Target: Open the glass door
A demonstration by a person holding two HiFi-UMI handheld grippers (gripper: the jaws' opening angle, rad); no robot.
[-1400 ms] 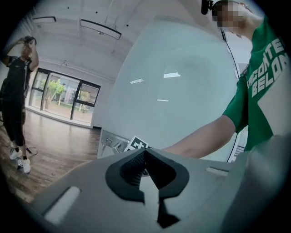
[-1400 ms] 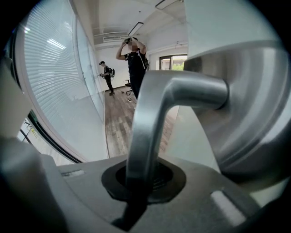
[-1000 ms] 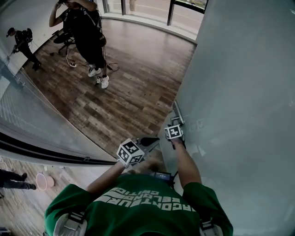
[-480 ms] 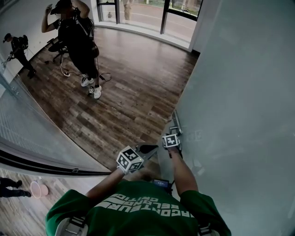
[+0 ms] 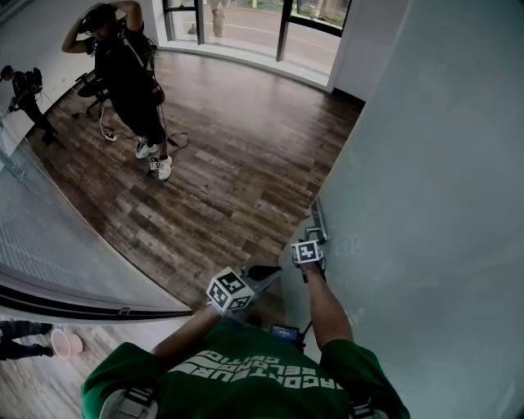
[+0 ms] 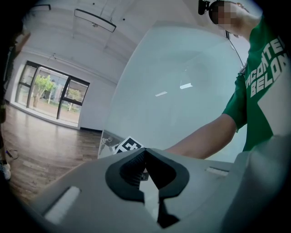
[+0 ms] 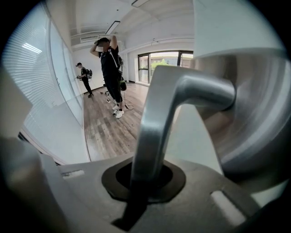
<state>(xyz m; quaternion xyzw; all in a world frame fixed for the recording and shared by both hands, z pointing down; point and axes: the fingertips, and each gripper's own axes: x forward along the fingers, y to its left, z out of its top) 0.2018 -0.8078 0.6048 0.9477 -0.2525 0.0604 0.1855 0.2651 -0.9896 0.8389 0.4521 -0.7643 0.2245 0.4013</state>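
Right gripper (image 7: 144, 177) jaws clamp the smooth metal door handle (image 7: 157, 113), the best hold on a probably heavy, rigid glass door (image 5: 426, 188). Left gripper (image 6: 144, 169) jaws are closed on nothing.

Person (image 5: 127, 78) standing on wood floor (image 5: 246, 168); windows (image 5: 307, 23) behind.

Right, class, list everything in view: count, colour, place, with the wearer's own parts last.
glass door: one, frosted grey, right
door handle: one, silver, on door
floor: one, brown wood, centre
glass partition: one, frosted, left
windows: several, dark-framed, far end
near bystander: one, black clothes, upper left
far bystander: one, black clothes, far left
round pink thing: one, floor, bottom left
shirt: one, green, bottom
left gripper: one, grey, fingers shut, empty
right gripper: one, grey, shut on door handle
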